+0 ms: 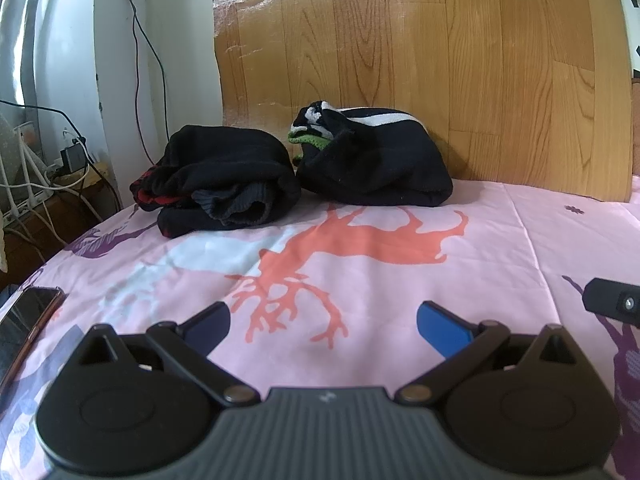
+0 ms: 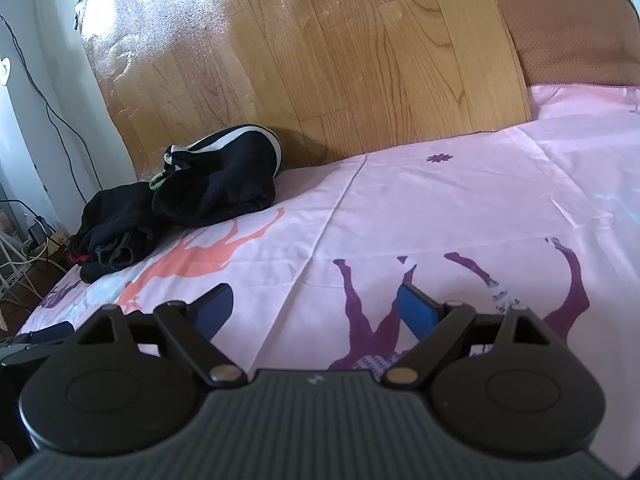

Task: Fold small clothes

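Two folded dark bundles lie at the far edge of the pink bed sheet [image 1: 380, 292] against a wooden board. The left one is a black garment with red trim [image 1: 224, 178], also in the right wrist view [image 2: 116, 224]. The right one is a black garment with white stripes and a green bit [image 1: 372, 160], also in the right wrist view [image 2: 224, 176]. My left gripper [image 1: 324, 328] is open and empty, low over the sheet, well short of the bundles. My right gripper [image 2: 314, 308] is open and empty over the sheet, to the right of them.
A wooden board [image 1: 420, 52] leans behind the bed. A phone [image 1: 24, 320] lies at the sheet's left edge. Cables and a power strip [image 1: 52, 176] sit on the floor at left. A brown cushion [image 2: 568, 28] stands at back right. Part of the right gripper [image 1: 612, 300] shows at right.
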The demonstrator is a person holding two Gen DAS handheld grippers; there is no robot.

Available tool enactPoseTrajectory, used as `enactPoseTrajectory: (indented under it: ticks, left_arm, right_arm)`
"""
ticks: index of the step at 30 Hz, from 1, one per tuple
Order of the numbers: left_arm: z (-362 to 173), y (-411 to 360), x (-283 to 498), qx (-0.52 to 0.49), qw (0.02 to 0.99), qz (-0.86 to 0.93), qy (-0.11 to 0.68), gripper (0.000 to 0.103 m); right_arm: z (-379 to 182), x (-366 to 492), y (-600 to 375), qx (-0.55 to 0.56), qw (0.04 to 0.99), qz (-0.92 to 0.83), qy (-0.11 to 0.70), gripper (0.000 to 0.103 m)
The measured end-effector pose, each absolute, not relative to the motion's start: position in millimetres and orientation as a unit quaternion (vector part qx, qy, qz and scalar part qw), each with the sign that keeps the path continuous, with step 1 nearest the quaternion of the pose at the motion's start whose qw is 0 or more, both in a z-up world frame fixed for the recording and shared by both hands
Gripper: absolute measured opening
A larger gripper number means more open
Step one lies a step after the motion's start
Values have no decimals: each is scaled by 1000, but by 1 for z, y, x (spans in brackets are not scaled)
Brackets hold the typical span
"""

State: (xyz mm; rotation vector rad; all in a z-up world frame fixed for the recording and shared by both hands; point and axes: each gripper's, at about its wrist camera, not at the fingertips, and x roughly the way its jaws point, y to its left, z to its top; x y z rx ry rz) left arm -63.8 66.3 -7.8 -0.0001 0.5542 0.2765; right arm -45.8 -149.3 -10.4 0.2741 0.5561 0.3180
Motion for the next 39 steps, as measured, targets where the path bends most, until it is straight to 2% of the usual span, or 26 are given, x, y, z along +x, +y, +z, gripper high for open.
enactPoseTrajectory:
  ticks: [39]
  left_arm:
    - [-7,68,-64,-7,953,138,268,103]
  right_arm:
    - [-9,-46,-154,139,938,169,268,91]
